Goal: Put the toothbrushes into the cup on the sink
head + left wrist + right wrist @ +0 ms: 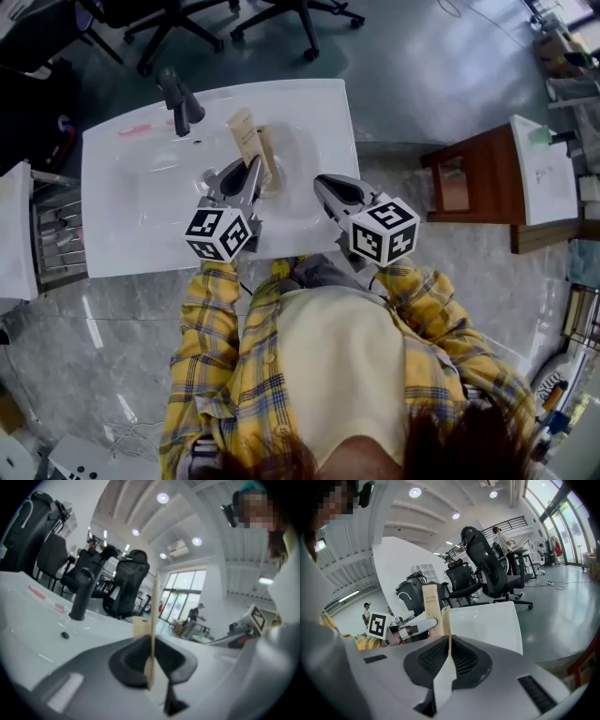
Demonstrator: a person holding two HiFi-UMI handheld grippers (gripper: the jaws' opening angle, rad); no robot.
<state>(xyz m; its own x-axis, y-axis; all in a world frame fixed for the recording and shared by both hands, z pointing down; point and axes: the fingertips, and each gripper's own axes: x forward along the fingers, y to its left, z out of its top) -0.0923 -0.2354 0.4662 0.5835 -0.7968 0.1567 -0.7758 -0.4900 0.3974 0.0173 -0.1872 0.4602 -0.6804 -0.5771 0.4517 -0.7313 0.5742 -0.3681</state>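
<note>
Starting nearest us, we hold the left gripper (246, 180) over the near side of the white ceramic sink (131, 230). Its fingers are clamped on the lower end of a tan cardboard toothbrush box (246, 134), which points away from us across the sink's bowl. Our right gripper (322, 183) sits over the sink's near right side with its fingers pressed together. In the right gripper view a thin cardboard edge lines up with their slot. The head view, though, shows bare sink between the tip and the box, so we judge this gripper empty.

A darker brown cardboard strip (268, 157) runs alongside the box over the sink's bowl; we cannot tell whether it is a flap or a pulled-out insert. Farther on, at the sink's back edge, stands the black tap (178, 98). At the sink's far-left corner lies a slim pink thing (136, 129), probably a loose toothbrush. We see no cup anywhere on the sink.

We judge the task barely begun: the box needs opening, and no brush stands in a cup yet.
</note>
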